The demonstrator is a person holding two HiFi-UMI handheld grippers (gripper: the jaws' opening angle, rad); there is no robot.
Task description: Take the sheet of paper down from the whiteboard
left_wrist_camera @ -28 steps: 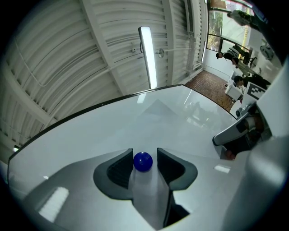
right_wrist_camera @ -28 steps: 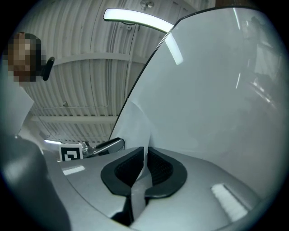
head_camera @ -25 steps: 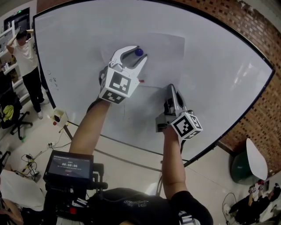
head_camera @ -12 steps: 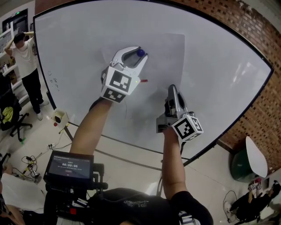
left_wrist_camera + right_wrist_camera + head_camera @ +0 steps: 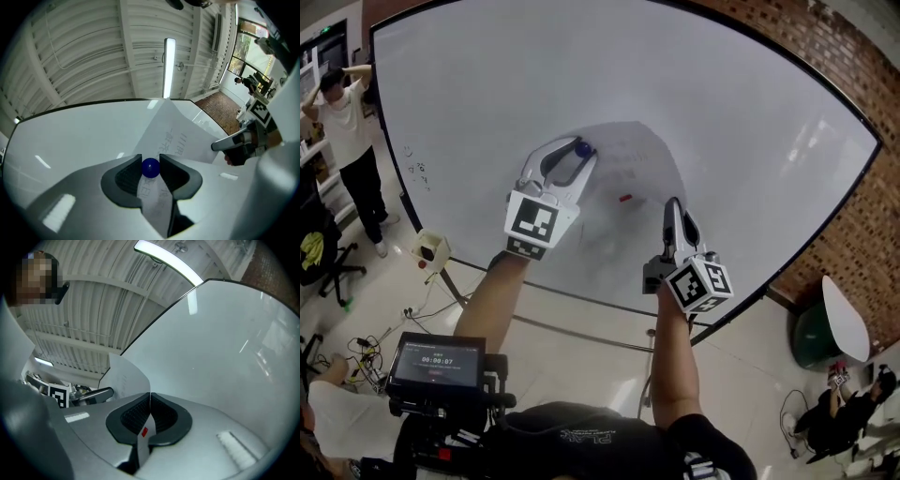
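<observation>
The white sheet of paper [image 5: 628,178] has come away from the whiteboard [image 5: 750,122] and bows between my two grippers. It carries faint writing and a small red mark [image 5: 625,198]. My left gripper [image 5: 579,150] is shut on a blue ball magnet [image 5: 150,168], with the sheet [image 5: 173,136] just behind the jaws. My right gripper [image 5: 673,206] is shut on the sheet's edge [image 5: 146,427], its jaws pressed together on the paper. In the right gripper view the sheet [image 5: 124,378] curls off to the left.
A person [image 5: 342,103] stands at the far left by the board's edge. Below the board are a small white bin [image 5: 429,248] and stand legs. A brick wall [image 5: 862,56] is at the right, with a green bin [image 5: 811,356] beneath it.
Both grippers have dropped down and back from the board. The sheet, flat on the board before, has peeled off and sags between them. The blue magnet came away in the left jaws.
</observation>
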